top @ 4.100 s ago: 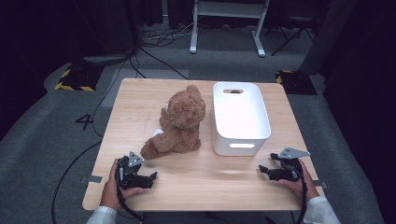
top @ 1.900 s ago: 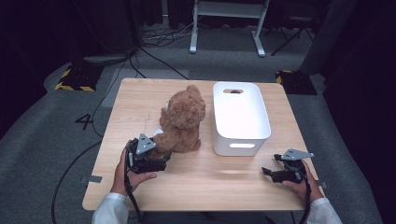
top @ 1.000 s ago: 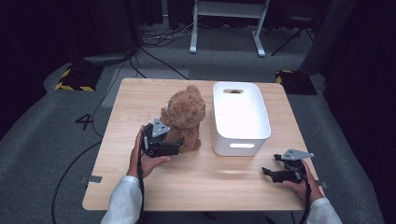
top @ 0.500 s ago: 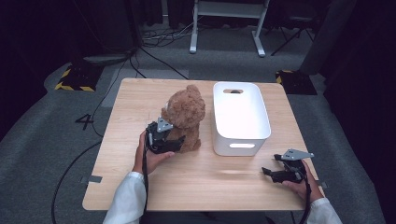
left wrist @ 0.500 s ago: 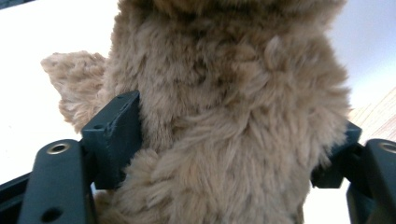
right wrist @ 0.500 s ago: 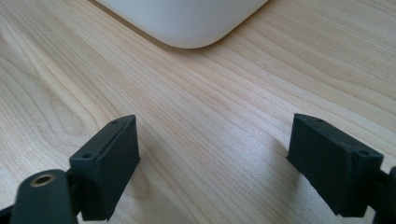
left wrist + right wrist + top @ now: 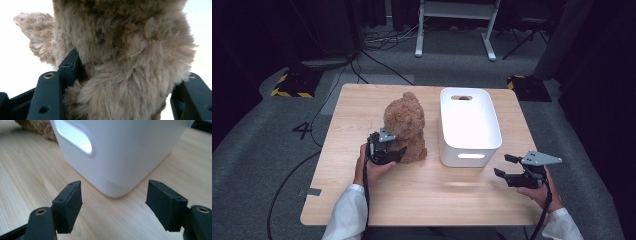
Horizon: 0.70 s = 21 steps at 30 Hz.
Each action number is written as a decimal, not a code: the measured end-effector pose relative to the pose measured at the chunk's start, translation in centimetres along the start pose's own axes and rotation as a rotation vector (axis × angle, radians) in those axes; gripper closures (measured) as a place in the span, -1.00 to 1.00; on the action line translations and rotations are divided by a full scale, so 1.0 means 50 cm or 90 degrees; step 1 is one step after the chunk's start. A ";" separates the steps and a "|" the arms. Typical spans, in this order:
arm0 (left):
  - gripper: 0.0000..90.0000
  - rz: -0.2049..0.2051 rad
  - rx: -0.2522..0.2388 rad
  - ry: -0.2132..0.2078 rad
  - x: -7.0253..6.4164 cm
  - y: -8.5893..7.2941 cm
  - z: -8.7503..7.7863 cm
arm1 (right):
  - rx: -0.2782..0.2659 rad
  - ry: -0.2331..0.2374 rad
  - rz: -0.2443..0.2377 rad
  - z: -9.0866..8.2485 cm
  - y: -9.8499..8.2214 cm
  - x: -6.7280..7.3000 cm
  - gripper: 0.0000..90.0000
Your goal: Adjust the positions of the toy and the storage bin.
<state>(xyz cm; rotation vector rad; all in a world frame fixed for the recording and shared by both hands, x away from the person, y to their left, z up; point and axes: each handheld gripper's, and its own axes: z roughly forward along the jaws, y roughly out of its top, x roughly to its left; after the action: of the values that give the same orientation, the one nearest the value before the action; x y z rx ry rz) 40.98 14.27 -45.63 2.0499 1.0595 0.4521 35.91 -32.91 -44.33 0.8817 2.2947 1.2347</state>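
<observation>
A: Describe the item in hand.

B: A teddy bear (image 7: 406,126), brown, with shaggy plush fur. It sits upright on the wooden table (image 7: 362,105), near the middle, head uppermost.

A: Position relative to the container?

B: Just beside the white bin (image 7: 469,125), on that bin's left in the high view. A narrow gap separates them.

A: Condition of the fur at close range?

B: In the left gripper view the pile is long, tufted and mottled light to dark brown. One limb or ear, which one cannot be told, projects at the upper left (image 7: 35,30).

A: Contact state?

B: The lower body is pinched inward on both flanks.
</observation>
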 end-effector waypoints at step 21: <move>-0.15 -0.007 -0.006 -0.013 0.004 -0.007 0.010 | -0.052 0.013 -0.078 -0.011 0.166 0.019 -0.34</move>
<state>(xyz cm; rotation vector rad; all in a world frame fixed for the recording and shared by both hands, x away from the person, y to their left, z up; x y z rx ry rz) 41.23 14.33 -46.25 2.0361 1.0534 0.4286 37.75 -29.16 -37.10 0.6931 2.2592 1.2804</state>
